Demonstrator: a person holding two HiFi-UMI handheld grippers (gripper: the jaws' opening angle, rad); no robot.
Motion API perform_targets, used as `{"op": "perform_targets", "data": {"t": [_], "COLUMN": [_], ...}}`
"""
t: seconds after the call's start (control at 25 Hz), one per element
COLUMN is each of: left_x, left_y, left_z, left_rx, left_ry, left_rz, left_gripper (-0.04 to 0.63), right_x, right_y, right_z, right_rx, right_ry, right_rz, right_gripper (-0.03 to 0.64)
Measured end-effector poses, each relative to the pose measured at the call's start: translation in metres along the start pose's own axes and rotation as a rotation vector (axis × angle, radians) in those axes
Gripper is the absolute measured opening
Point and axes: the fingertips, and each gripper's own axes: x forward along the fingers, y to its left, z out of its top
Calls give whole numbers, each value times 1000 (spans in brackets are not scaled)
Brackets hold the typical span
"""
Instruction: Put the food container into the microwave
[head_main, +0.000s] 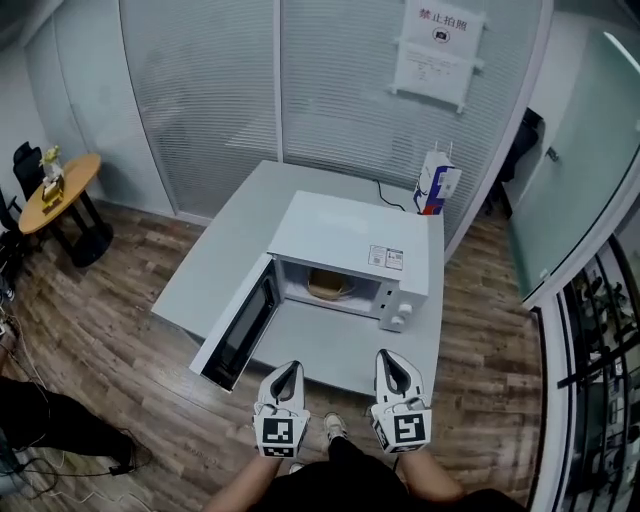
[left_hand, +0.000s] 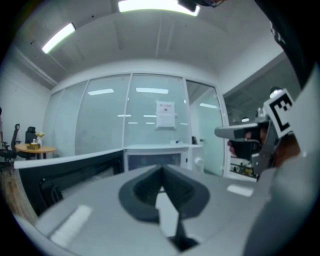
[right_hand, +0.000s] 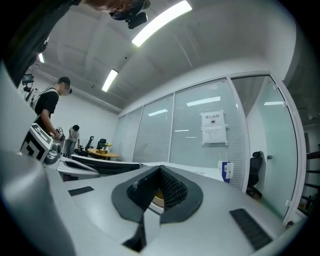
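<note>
A white microwave (head_main: 350, 245) stands on the grey table (head_main: 240, 235), its door (head_main: 240, 325) swung open to the left. Inside the cavity sits a tan food container (head_main: 328, 285). My left gripper (head_main: 290, 370) and right gripper (head_main: 389, 359) are held side by side just off the table's near edge, in front of the open microwave and apart from it. Both are shut with nothing between the jaws. In the left gripper view the shut left gripper (left_hand: 161, 171) points at the microwave (left_hand: 152, 159). The right gripper (right_hand: 160, 171) shows a sliver of the container (right_hand: 158, 199) behind its fingers.
A blue and white paper bag (head_main: 436, 188) stands at the table's back right corner, by a glass partition. A round wooden table (head_main: 60, 190) with chairs is at the far left. A person (right_hand: 47, 107) stands off to the left in the right gripper view.
</note>
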Motion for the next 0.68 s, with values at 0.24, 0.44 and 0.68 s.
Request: {"op": "perform_targets", "data": {"t": [0.24, 0.44, 0.68], "left_x": [-21, -31, -31], "left_y": [-4, -4, -5], "left_z": [16, 29, 28], "left_rx": [18, 11, 16], "left_ry": [-32, -74, -64], "left_rz": [-14, -21, -19], "left_gripper": [6, 6, 6], "right_x": [-12, -14, -14], "right_y": [21, 27, 30], "right_z": [17, 26, 32], "right_rx": [-19, -27, -51], "right_ry": [-9, -28, -43], "right_rz": [28, 30, 33], "right_gripper": [-2, -2, -2]}}
